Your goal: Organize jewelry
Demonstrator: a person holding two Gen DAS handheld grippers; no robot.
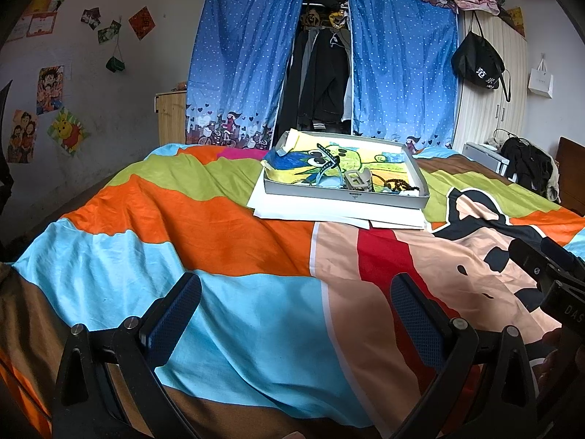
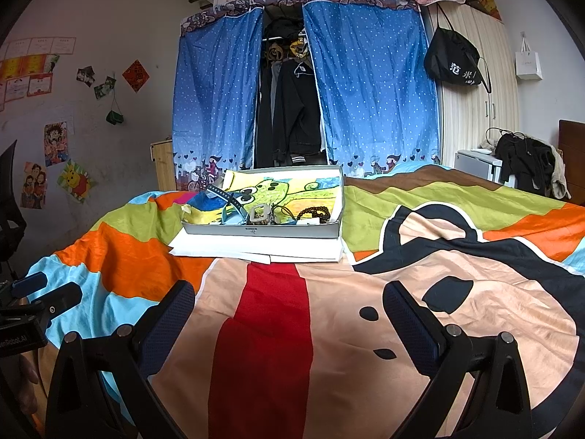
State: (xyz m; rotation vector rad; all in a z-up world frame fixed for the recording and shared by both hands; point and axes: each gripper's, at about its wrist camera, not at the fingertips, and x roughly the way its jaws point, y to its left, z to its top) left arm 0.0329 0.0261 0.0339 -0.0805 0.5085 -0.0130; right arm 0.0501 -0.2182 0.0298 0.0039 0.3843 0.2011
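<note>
Both grippers wait near, jewelry piled in the far box

Left gripper (image 1: pixel 296 314) and right gripper (image 2: pixel 289 314) hover spread wide and empty over the bedspread (image 1: pixel 226 314); I'd bring one in low over the near wall of the grey box (image 2: pixel 263 229). Its near end holds a dark bead bracelet (image 2: pixel 314 214), a perforated strap (image 2: pixel 228 197) and a pale buckle-like piece (image 2: pixel 261 212), lying on a drawing, with white paper sheets (image 2: pixel 256 248) beneath
</note>
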